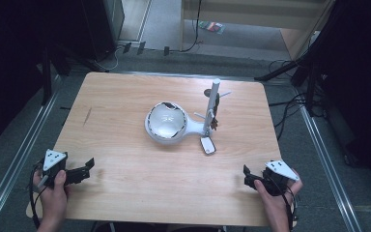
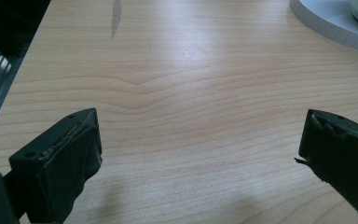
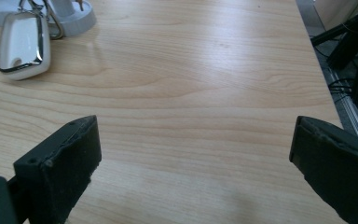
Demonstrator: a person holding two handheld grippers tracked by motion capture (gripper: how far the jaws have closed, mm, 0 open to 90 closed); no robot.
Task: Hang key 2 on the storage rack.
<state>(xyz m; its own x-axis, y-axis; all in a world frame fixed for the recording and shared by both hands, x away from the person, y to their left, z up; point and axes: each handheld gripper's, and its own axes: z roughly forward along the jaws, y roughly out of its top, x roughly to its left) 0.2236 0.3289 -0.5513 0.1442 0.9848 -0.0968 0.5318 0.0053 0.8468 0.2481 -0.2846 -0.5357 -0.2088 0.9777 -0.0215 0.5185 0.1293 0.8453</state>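
1. The left gripper (image 1: 79,170) lay in the lower left of the high view, held in a hand (image 1: 53,193) at the near edge of the desk (image 1: 121,111); its fingers (image 2: 63,158) stood wide apart with only bare wood between them.
2. The right gripper (image 1: 249,177) lay in the lower right of the high view, held in the other hand (image 1: 275,195); its fingers (image 3: 60,172) were likewise wide apart and clamped on nothing.
3. A white stand (image 1: 166,123), with a round dish-like base and an upright post (image 1: 214,101) at its right, stood at the centre of the high view, well apart from both grippers.
4. A small white tag with a shiny rim (image 1: 207,145) lay flat on the desk just below the post; in the right gripper view it appeared in the upper left (image 3: 23,46), linked by a metal ring (image 3: 56,25) near the post's foot.
5. In the left gripper view, the stand's white rim (image 2: 331,23) filled the upper right corner.
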